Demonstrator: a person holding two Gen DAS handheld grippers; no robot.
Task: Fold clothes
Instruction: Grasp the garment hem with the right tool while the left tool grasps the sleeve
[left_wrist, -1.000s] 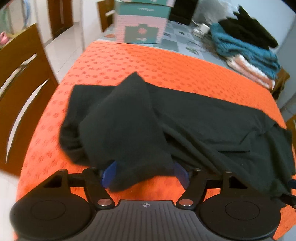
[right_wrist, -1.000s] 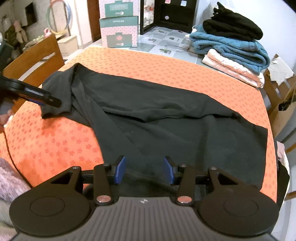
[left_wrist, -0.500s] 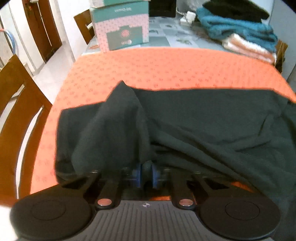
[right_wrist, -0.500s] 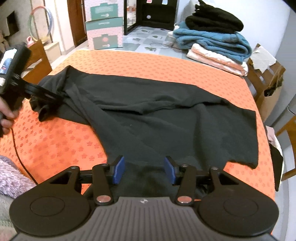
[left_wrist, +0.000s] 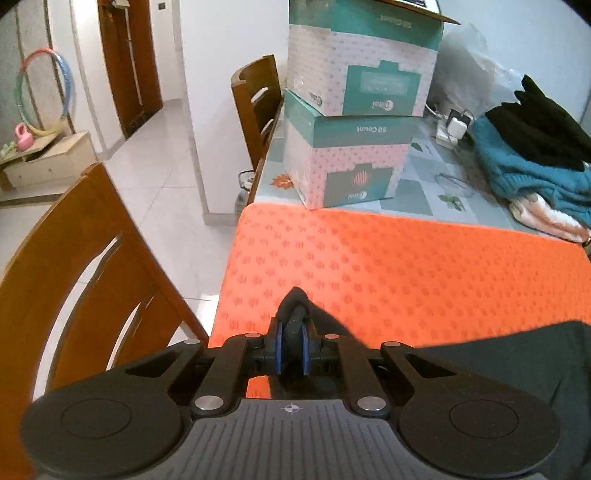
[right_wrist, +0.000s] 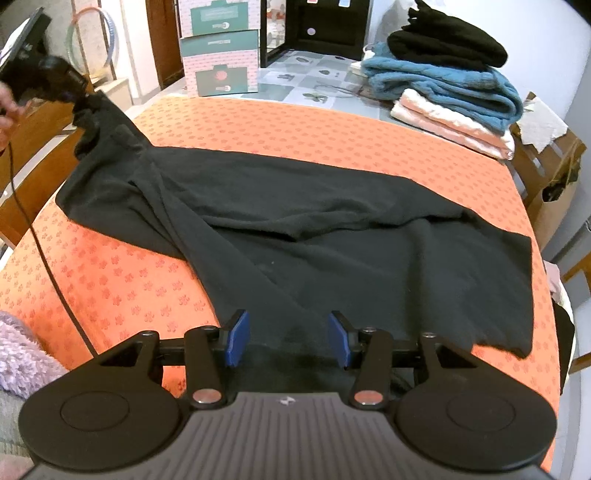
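A black garment (right_wrist: 314, 236) lies spread and wrinkled across the orange tablecloth (right_wrist: 295, 129). My left gripper (left_wrist: 291, 345) is shut on a bunched corner of the black garment (left_wrist: 295, 302), lifted above the cloth. In the right wrist view that left gripper (right_wrist: 70, 92) hangs at the far left, pulling the corner up off the table. My right gripper (right_wrist: 287, 338) stands open low over the garment's near edge, cloth lying between its blue pads (right_wrist: 236, 338) without being pinched.
Stacked pink-and-teal boxes (left_wrist: 354, 129) stand at the table's far end. A pile of folded clothes (right_wrist: 454, 85) sits at the far right. Wooden chairs (left_wrist: 74, 295) flank the left edge. A thin black cable (right_wrist: 33, 229) trails across the left of the cloth.
My left gripper closed on the garment's corner and lifted it up and away to the left. The right gripper stayed open over the near edge.
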